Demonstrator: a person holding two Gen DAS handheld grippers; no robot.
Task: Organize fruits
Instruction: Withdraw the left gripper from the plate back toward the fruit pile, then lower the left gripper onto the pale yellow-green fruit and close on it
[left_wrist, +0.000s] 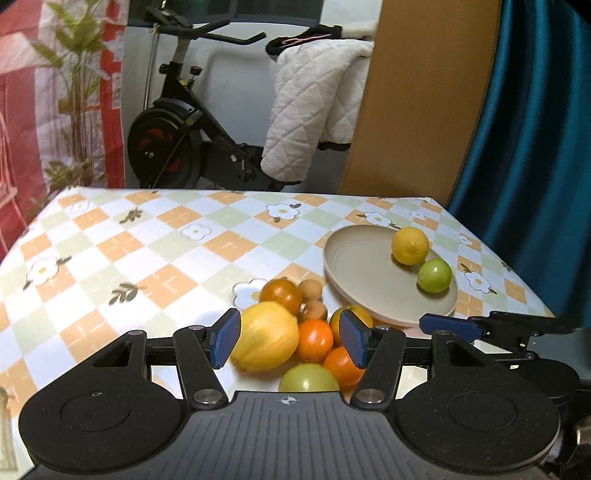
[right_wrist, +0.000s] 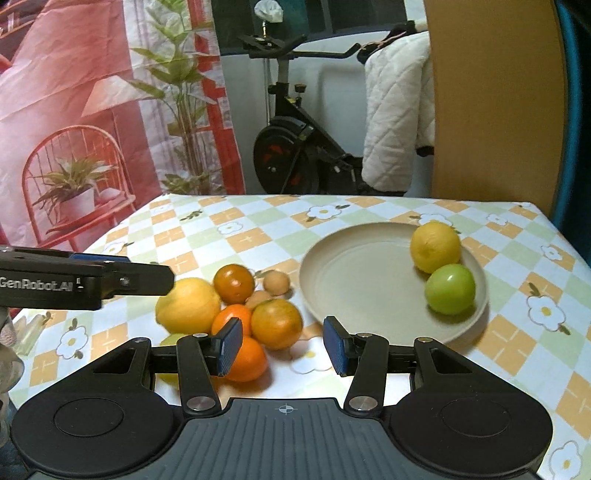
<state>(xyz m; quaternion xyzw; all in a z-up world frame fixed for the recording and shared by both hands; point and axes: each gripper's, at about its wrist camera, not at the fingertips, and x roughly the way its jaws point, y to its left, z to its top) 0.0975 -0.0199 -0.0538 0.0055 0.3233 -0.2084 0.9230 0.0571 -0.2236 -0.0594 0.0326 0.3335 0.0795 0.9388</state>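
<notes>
Inspecting the fruit first: I find a cluster lying on the checked orange, green and white floral tablecloth (right_wrist: 229, 229), made up of a large yellow oval citrus (left_wrist: 265, 336), a dark orange round fruit (left_wrist: 281, 294), two small brown round fruits (left_wrist: 310, 288), three bright orange mandarins (left_wrist: 315, 339) and a pale green round fruit (left_wrist: 308, 378), most of them touching one another.

My left gripper (left_wrist: 290, 338) hangs above this cluster with its jaws partly open and nothing pressed between the blue pads; the yellow citrus shows just inside the left pad, the mandarins between the pads.

My right gripper (right_wrist: 283, 345) is likewise partly open and empty. The cluster sits ahead and to its left, with one mandarin (right_wrist: 245, 360) behind its left pad. Bare cloth shows between the pads.

The beige round ceramic plate (right_wrist: 362, 280) lies ahead and right of both grippers. On its far right side rest a yellow lemon (right_wrist: 435, 246) and a green round fruit (right_wrist: 450, 289), touching each other.

Beyond the table stand a black exercise bike (left_wrist: 177, 136), a white quilted cloth (left_wrist: 314, 107) draped over it, a tan board (left_wrist: 417, 99) and a teal curtain (left_wrist: 535, 147).
</notes>
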